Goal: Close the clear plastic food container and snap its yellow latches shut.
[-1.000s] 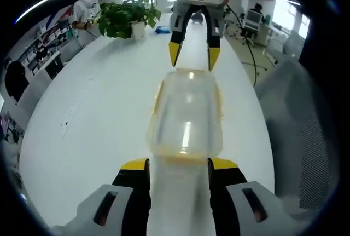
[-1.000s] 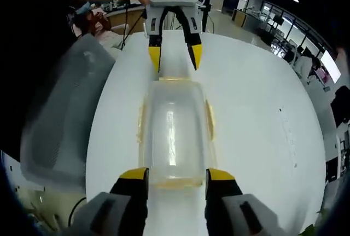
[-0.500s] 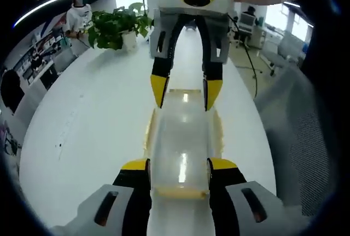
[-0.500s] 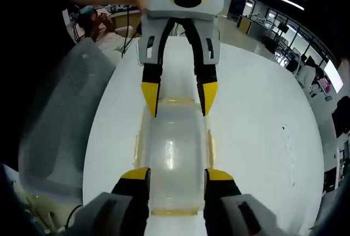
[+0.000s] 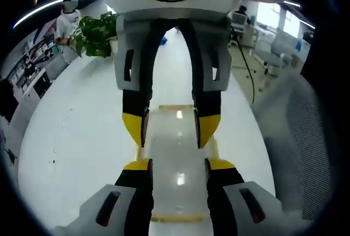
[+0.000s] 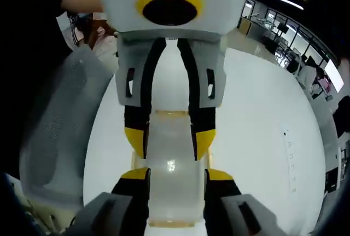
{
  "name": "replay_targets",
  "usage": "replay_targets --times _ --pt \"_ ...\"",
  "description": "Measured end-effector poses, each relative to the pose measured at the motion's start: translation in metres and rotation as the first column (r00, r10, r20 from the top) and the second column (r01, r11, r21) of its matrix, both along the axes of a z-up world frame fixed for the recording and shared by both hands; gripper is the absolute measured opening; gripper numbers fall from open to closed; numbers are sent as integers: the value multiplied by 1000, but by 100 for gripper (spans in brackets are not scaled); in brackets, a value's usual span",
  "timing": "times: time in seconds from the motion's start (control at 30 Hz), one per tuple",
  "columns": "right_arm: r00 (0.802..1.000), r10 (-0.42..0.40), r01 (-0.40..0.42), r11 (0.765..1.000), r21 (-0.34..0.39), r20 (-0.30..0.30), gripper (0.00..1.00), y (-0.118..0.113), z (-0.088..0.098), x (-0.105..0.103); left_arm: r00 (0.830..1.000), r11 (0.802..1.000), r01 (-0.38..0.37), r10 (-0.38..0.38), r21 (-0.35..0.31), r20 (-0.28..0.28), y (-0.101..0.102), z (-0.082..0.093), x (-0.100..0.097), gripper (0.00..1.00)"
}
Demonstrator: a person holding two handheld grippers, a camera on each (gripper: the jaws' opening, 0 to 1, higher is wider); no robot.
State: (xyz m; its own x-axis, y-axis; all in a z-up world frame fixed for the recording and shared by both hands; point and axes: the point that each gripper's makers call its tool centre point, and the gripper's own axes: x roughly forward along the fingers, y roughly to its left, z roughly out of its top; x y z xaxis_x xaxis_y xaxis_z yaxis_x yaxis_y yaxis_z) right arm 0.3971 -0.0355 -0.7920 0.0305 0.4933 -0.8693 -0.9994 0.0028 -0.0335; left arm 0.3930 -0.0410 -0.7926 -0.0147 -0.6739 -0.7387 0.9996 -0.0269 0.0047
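Note:
The clear plastic food container [image 5: 176, 120] lies on the white table with its lid on. A yellow latch [image 5: 176, 107] shows at its far end and another [image 5: 180, 217] at its near end. My left gripper [image 5: 178, 165] is open, its jaws standing either side of the lid. The right gripper [image 5: 171, 132] faces it from the far end, also open, its yellow tips almost meeting mine. In the right gripper view the container [image 6: 170, 156] runs between the open right gripper [image 6: 176, 174] and the opposing left gripper [image 6: 169, 140]. Whether the jaws touch the lid is hidden.
A potted plant [image 5: 95, 36] stands at the far end of the white table [image 5: 71, 137], with a person [image 5: 63, 19] behind it. A grey mesh chair [image 5: 306, 137] stands beside the table and appears as a chair [image 6: 54, 132] in the right gripper view. Bare table [image 6: 257, 137] flanks the container.
Both grippers have closed in on each other along the container from its two ends, until their tips nearly meet over the lid. The container has stayed in place.

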Motion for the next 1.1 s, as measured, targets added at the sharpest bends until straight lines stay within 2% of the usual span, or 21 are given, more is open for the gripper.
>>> replay_targets --times 0.13,0.23,0.27,0.3,0.33,0.37,0.4,0.43,0.47,0.53,0.87,1.0,1.1 --pt "1000 6 -6 1000 -8 -5 37 0 -1 -1 1000 1000 -4 4 -8 2 -2 0 2 33" --pt "999 10 -11 1000 -13 -36 34 1 -2 -4 1000 1000 -2 2 -2 0 -4 -2 1 35" --pt "999 8 -9 1000 -13 -33 38 3 -3 -2 1000 1000 20 -20 20 -12 -3 -7 -4 38" --pt "1000 -12 12 1000 -4 14 58 5 -3 8 998 998 55 -54 34 -17 -2 -9 -9 47" --pt "996 -36 35 999 16 85 76 7 -3 21 997 997 68 -70 33 39 -4 -8 -6 56" --pt "996 -49 46 998 35 79 88 10 -2 21 996 998 62 -62 10 62 -6 -4 -4 64" --pt "998 -44 43 999 32 52 82 9 -2 17 998 999 50 -50 1 49 -6 -1 -5 67" --pt "998 -40 39 999 32 40 74 8 1 15 999 999 30 -29 -24 24 -8 3 -5 65" --pt "999 -35 34 999 29 34 69 7 1 13 1000 999 24 -24 -31 16 -8 5 -4 62" --pt "999 -31 31 999 13 26 71 5 -3 11 999 999 25 -24 -23 25 -7 4 -2 59" --pt "1000 -20 20 1000 8 7 69 2 -7 8 999 1000 28 -28 4 40 -4 -3 -10 58" --pt "1000 -7 7 1000 1 -22 67 2 -11 8 996 999 27 -28 19 83 -4 -7 -14 58" --pt "1000 0 -1 1000 -11 -31 67 1 -13 10 993 1000 27 -27 6 118 -6 -6 -17 59"
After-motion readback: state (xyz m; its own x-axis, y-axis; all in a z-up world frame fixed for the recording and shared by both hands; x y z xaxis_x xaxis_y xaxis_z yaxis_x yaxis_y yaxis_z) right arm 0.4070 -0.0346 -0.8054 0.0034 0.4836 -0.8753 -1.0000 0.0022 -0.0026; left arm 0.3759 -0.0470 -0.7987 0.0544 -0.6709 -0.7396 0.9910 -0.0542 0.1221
